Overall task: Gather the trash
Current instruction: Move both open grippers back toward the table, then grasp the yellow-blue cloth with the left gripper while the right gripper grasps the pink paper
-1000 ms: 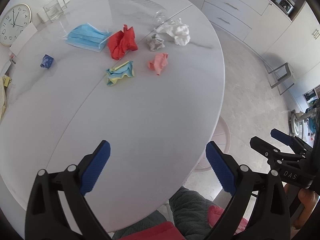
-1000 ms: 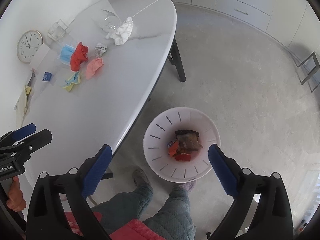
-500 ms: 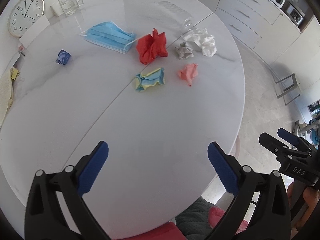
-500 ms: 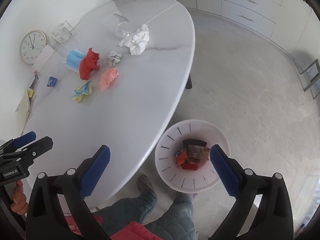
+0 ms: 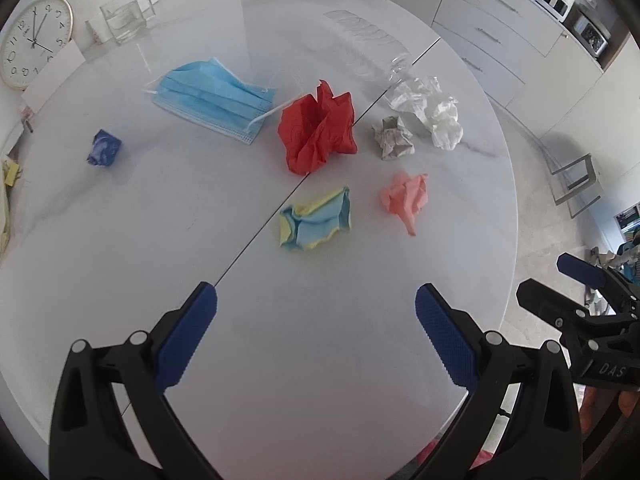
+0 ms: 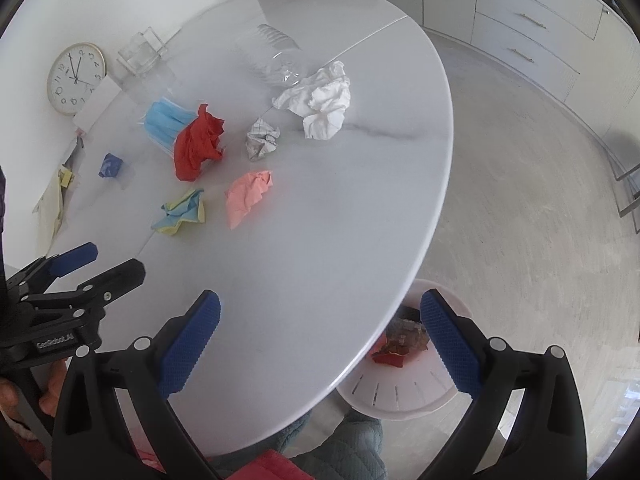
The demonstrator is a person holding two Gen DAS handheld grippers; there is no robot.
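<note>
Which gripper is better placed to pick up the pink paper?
Probably the right gripper: open and empty, it faces the pink paper, and the bin sits on its side. The left gripper faces the yellow-blue wad.

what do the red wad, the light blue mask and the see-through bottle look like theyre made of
Red wad: apparently thin matte paper, going by its sharp creases and standing folds. Light blue mask: likely soft non-woven fabric, pleated, with white ear loops. See-through bottle: apparently clear ribbed plastic, glossy, lying on its side; the table shows through it.
</note>
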